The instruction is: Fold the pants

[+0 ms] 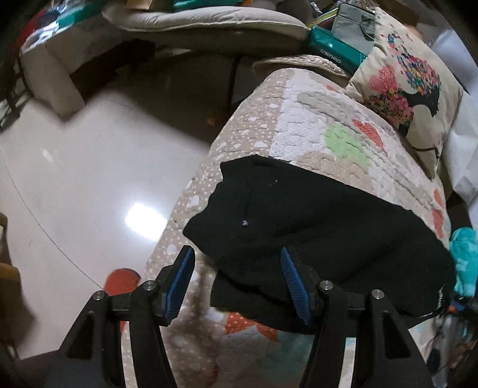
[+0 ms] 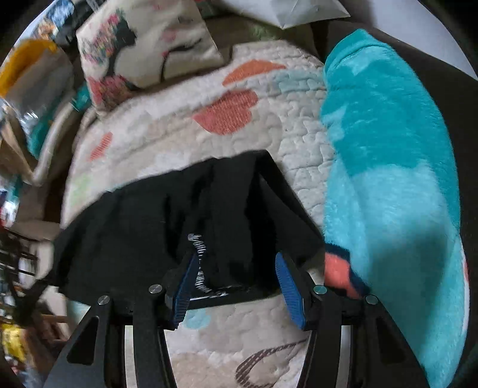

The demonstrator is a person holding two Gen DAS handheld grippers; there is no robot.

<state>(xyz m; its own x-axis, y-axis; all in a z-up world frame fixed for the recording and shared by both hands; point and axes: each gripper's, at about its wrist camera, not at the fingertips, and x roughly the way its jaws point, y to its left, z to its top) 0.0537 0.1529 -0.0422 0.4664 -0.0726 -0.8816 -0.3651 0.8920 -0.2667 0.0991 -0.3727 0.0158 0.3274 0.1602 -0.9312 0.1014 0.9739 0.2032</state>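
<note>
At the far left in your left wrist view lies the glossy pale floor [image 1: 74, 185], with a beige cushioned seat [image 1: 191, 21] beyond it. Your left gripper [image 1: 236, 283] stands released: its blue pads are apart, nothing pressed between them; the left pad hangs over the quilt's edge, the right pad over the near edge of the pants. The black pants [image 1: 313, 232] lie folded in a thick stack on the patterned quilt [image 1: 313, 119], close to its left edge. To the far right a floral cushion [image 1: 409, 80] rests on the quilt, well apart from the pants.

In your right wrist view, the pants [image 2: 143, 226] sit left of centre on the quilt [image 2: 239, 143], their printed waistband nearest you. Your right gripper [image 2: 236, 280] is likewise released, pads straddling the waistband end without pressing it. Just to the right, a turquoise fleece garment [image 2: 388, 155] lies beside the pants.
</note>
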